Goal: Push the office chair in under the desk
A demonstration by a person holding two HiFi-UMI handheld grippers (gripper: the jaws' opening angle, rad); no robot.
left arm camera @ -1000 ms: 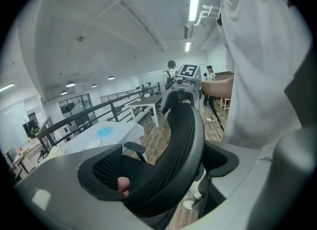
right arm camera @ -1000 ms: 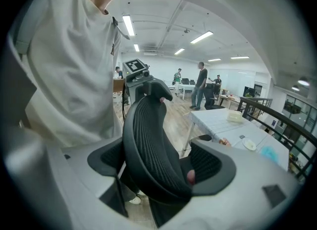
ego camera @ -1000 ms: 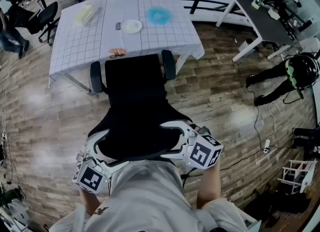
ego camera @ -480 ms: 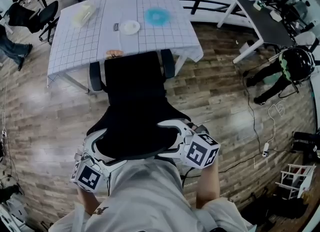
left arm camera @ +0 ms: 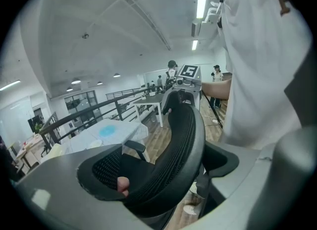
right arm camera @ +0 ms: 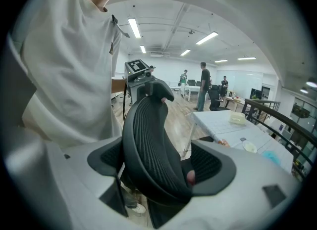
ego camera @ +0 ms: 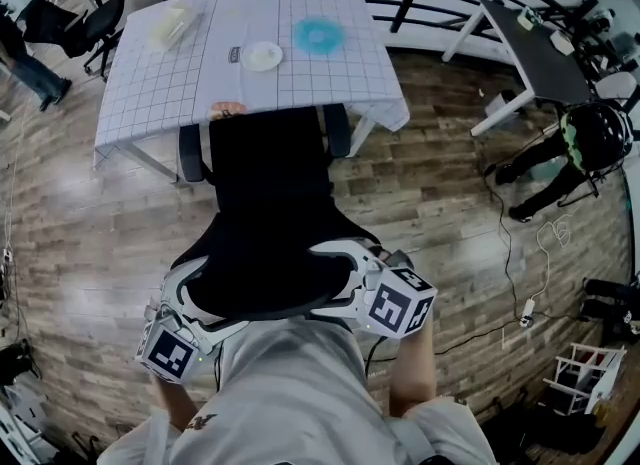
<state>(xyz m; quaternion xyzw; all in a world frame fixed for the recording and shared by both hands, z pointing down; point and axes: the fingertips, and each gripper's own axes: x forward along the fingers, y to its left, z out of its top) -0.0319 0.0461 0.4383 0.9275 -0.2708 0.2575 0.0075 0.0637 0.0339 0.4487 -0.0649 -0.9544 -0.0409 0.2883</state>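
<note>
The black office chair [ego camera: 268,198] stands in front of the desk [ego camera: 150,93], which has a white grid cloth. The front of its seat sits under the cloth's edge, and its armrests [ego camera: 192,153] are just outside. My left gripper [ego camera: 195,291] is shut on the left end of the mesh backrest's top [left arm camera: 183,140]. My right gripper [ego camera: 350,271] is shut on the right end [right arm camera: 148,140]. In each gripper view the backrest fills the space between the black pads [left arm camera: 101,169] [right arm camera: 213,163].
On the desk lie a white plate [ego camera: 264,55], a blue object [ego camera: 318,35], a pale yellow item [ego camera: 170,28] and an orange thing [ego camera: 228,108] at the near edge. A black table [ego camera: 540,48], a cable [ego camera: 520,303] and a white rack [ego camera: 580,378] are to the right. Another chair [ego camera: 85,28] is at far left.
The chair and both grippers have shifted slightly toward the desk; the orange thing at the desk edge is more hidden by the chair. A person at far left has walked on.
</note>
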